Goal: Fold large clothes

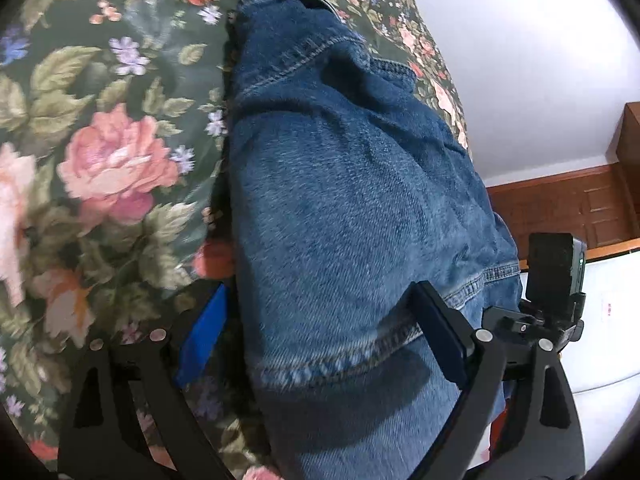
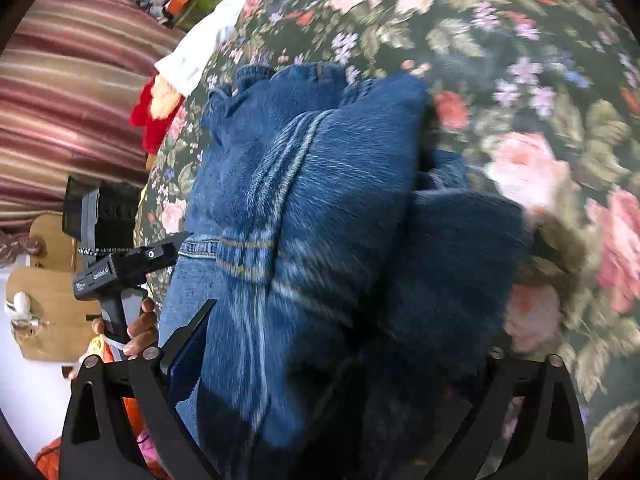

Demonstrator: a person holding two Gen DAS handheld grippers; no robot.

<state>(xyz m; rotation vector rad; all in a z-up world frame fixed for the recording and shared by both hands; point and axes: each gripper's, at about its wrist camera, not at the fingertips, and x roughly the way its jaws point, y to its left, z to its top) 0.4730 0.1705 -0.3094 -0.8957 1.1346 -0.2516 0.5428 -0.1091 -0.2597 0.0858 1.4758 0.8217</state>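
Jeans (image 1: 352, 200) lie folded on the flowered bedspread (image 1: 100, 120). Left gripper (image 1: 320, 332) stands wide open astride them, pads apart from the denim. Right gripper (image 2: 340, 344) is spread wide too, gripping nothing.

Supporting surface: a bed (image 1: 100, 92) under a dark green bedspread (image 2: 540, 60) printed with pink roses, pale leaves and small lilac flowers. The cover lies fairly smooth where it shows.

On it: a pair of blue denim jeans (image 1: 352, 184), bunched and partly folded over itself, stitched hems and seams visible, lying close along one edge of the bed. In the right wrist view the jeans form a thick pile (image 2: 320, 184). At the far edge, a white cloth (image 2: 208, 44) and a red and yellow item (image 2: 160, 108), unclear whether resting on the bed.
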